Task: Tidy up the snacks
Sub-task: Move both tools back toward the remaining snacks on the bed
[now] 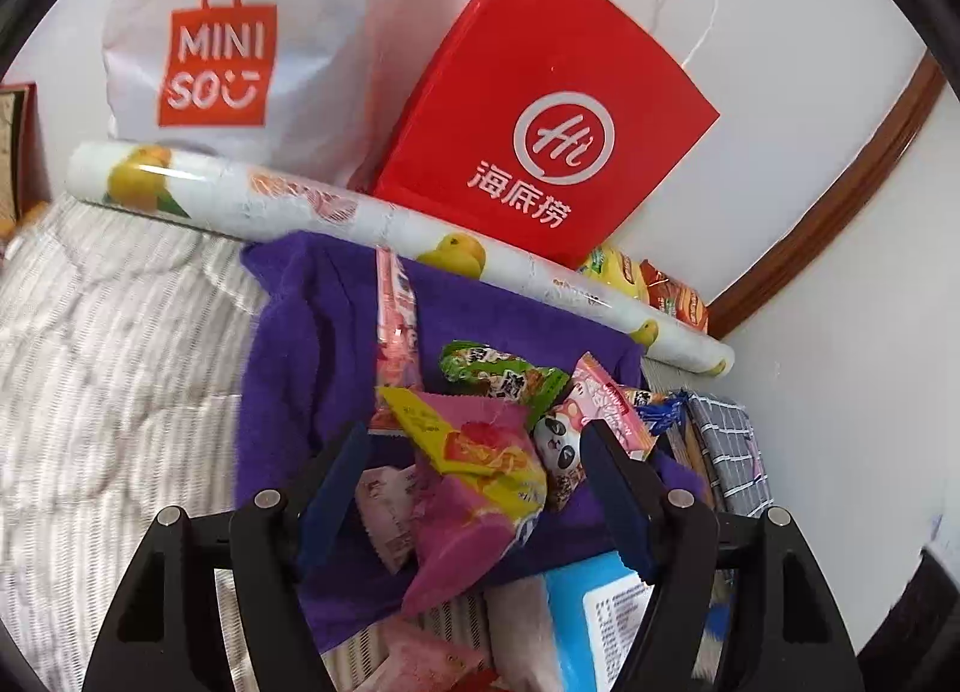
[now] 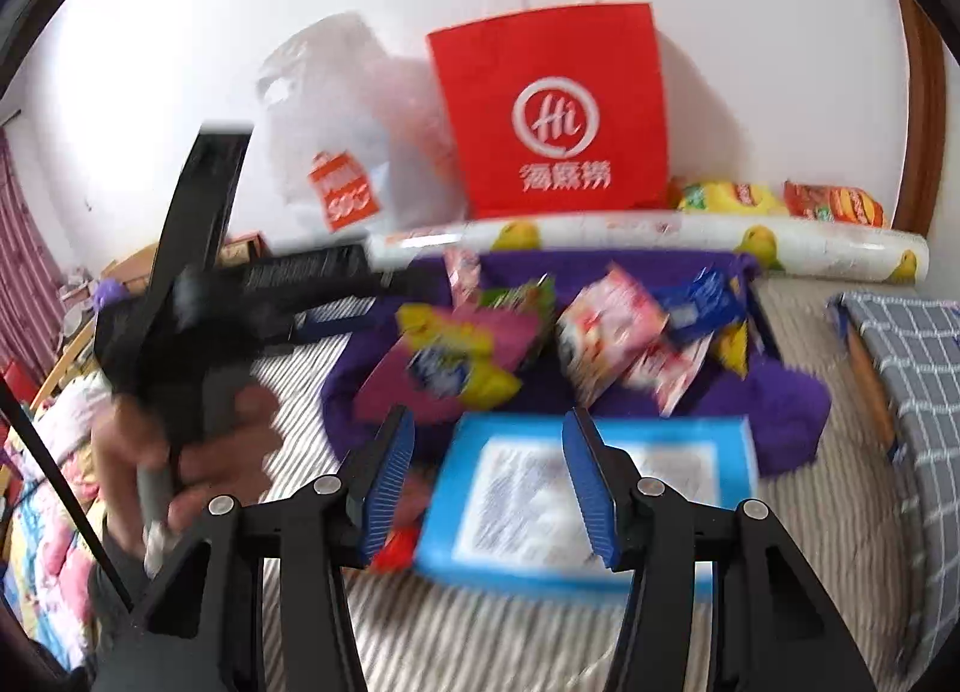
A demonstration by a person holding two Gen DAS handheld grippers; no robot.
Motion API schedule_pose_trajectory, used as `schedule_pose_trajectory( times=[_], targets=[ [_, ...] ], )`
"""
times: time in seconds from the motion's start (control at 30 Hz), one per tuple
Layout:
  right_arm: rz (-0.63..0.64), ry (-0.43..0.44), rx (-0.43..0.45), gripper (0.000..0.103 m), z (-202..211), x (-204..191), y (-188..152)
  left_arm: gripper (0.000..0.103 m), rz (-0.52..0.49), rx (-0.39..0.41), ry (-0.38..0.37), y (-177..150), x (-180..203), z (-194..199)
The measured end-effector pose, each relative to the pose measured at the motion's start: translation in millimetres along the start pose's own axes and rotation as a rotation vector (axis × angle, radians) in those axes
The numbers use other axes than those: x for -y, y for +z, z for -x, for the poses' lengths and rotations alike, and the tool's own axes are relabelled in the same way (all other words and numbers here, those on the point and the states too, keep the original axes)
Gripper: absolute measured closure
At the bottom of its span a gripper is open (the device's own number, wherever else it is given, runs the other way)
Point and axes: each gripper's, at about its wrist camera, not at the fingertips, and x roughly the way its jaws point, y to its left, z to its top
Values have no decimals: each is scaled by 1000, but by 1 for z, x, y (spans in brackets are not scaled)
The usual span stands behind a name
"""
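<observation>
A heap of snack packets is seen on a purple cloth (image 1: 336,320) spread over a striped bedcover (image 1: 108,332). The large pink and yellow packet (image 1: 480,470) lies near the front edge of the cloth, its long axis slanting from the cloth's middle down toward the left gripper (image 1: 474,452). That gripper's blue pads are held apart on either side of the packet; whether they touch it cannot be told. Along the far edge of the cloth a long fruit-printed roll (image 1: 384,224) is laid crosswise, with a red paper bag (image 1: 552,116) and a white plastic bag (image 1: 240,32) stood behind it against the wall. A blue box (image 2: 594,488) is set at the near edge of the cloth, under the right gripper (image 2: 489,482), whose jaws are parted with nothing clamped. Open bedcover is left beside the cloth. The right wrist view is blurred, so smaller packets cannot be read. The box is cut off in the left view.
</observation>
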Motion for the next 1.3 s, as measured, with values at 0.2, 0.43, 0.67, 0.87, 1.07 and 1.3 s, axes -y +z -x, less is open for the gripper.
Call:
schedule_pose_trajectory(
  times=[0.2, 0.43, 0.67, 0.87, 1.07, 1.3],
  targets=[
    [-8, 24, -12, 48, 4, -28, -36, 31, -14, -17, 74, -18, -22, 26],
    [47, -56, -14, 45, -11, -62, -61, 31, -26, -22, 118, -45, -50, 60],
    [136, -199, 28, 44, -32, -85, -80, 31, -11, -40, 116, -63, -66, 72],
    [111, -213, 41, 71, -28, -83, -77, 31, 19, -54, 104, -70, -74, 73],
    [-5, -99, 14, 91, -13, -60, -79, 31, -23, -78, 111, -78, -62, 68],
    [-41, -72, 5, 88, 8, -49, -86, 31, -29, -119, 127, -82, -51, 46]
  ],
)
